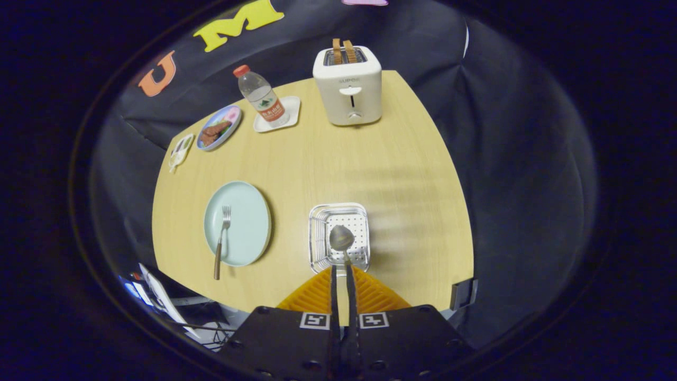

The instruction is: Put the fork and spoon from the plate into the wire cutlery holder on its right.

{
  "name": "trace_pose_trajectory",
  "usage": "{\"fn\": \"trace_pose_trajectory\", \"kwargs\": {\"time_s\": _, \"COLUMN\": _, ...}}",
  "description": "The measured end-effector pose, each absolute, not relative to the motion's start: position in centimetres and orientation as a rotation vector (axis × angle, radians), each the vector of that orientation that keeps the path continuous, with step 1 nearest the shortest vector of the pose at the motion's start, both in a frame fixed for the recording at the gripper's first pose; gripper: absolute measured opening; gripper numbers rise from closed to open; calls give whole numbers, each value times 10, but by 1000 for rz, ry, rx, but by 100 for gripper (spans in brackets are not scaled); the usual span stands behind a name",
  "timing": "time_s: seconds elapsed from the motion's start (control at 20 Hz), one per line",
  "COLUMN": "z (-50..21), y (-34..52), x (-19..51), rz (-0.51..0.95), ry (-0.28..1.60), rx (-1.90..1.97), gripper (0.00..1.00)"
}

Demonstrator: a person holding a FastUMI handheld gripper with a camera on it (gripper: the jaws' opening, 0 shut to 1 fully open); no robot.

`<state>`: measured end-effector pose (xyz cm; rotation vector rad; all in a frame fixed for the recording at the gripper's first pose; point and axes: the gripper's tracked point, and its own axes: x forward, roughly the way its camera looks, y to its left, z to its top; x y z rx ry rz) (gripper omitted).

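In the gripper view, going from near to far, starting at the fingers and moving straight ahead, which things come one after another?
Gripper, shut on the spoon → holder under the spoon's bowl → bare table → toaster with two slices of toast → booth wall.

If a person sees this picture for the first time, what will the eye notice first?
First, the spoon, clamped by its handle between the closed fingers of the gripper, its bowl hanging over the wire cutlery holder. Next, the fork lying on the pale plate left of the holder, and the white toaster at the table's far edge.
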<state>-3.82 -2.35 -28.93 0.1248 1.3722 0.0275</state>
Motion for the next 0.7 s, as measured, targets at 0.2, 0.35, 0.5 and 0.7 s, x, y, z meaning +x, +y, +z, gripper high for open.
{"fn": "trace_pose_trajectory", "kwargs": {"time_s": 0.2, "z": -270, "y": -18, "x": -20, "rz": 26, "ry": 1245, "rx": 103, "gripper": 20}}
{"fn": "trace_pose_trajectory", "kwargs": {"time_s": 0.35, "z": -247, "y": -10, "x": -5, "rz": 31, "ry": 1119, "rx": 77, "gripper": 42}}
{"fn": "trace_pose_trajectory", "kwargs": {"time_s": 0.5, "z": -220, "y": 11, "x": 6, "rz": 48, "ry": 965, "rx": 70, "gripper": 56}}
{"fn": "trace_pose_trajectory", "kwargs": {"time_s": 0.7, "z": -205, "y": 58, "x": 7, "rz": 69, "ry": 805, "rx": 53, "gripper": 89}}
